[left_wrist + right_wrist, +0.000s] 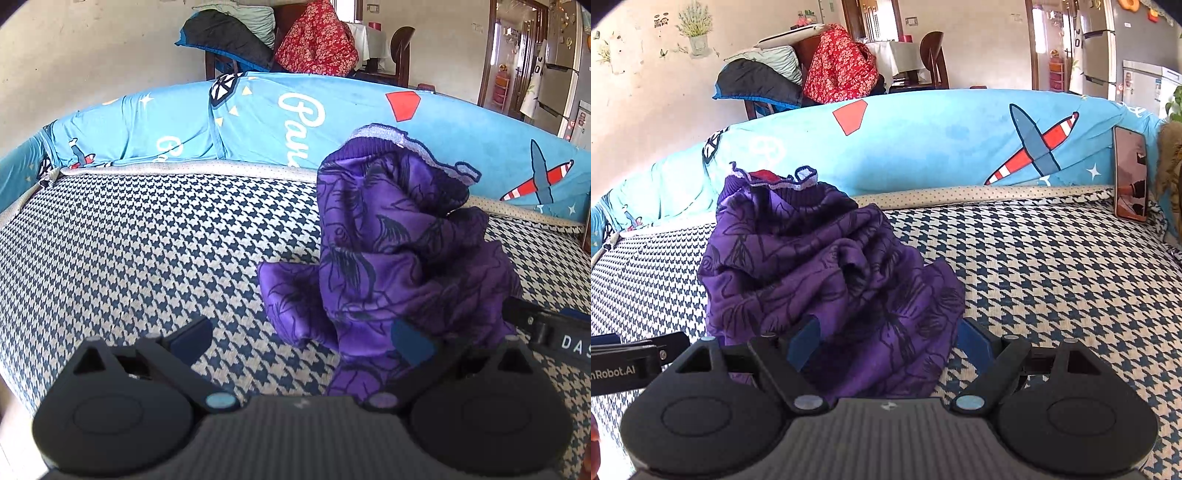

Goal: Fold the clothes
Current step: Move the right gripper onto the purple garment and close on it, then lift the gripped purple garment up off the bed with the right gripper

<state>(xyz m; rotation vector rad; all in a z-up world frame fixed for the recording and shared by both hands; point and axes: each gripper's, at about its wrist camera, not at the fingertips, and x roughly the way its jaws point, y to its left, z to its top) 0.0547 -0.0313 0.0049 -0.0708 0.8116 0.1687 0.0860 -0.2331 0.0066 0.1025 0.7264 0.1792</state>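
While the houndstooth seat cover [129, 240] lies bare to the left, the purple garment [388, 240] sits on it in a crumpled heap, ribbed hem [380, 142] uppermost, unfolded. Spreading it flat would serve best: each gripper wants a single layer at an edge, pulled apart evenly. The left gripper [301, 341] and right gripper [892, 341] both stand wide apart at the heap's near edge, holding nothing

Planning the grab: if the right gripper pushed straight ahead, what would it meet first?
The right gripper, jaws open, would most likely run into the crumpled purple garment, whose near edge already lies between its fingers; depth is uncertain.
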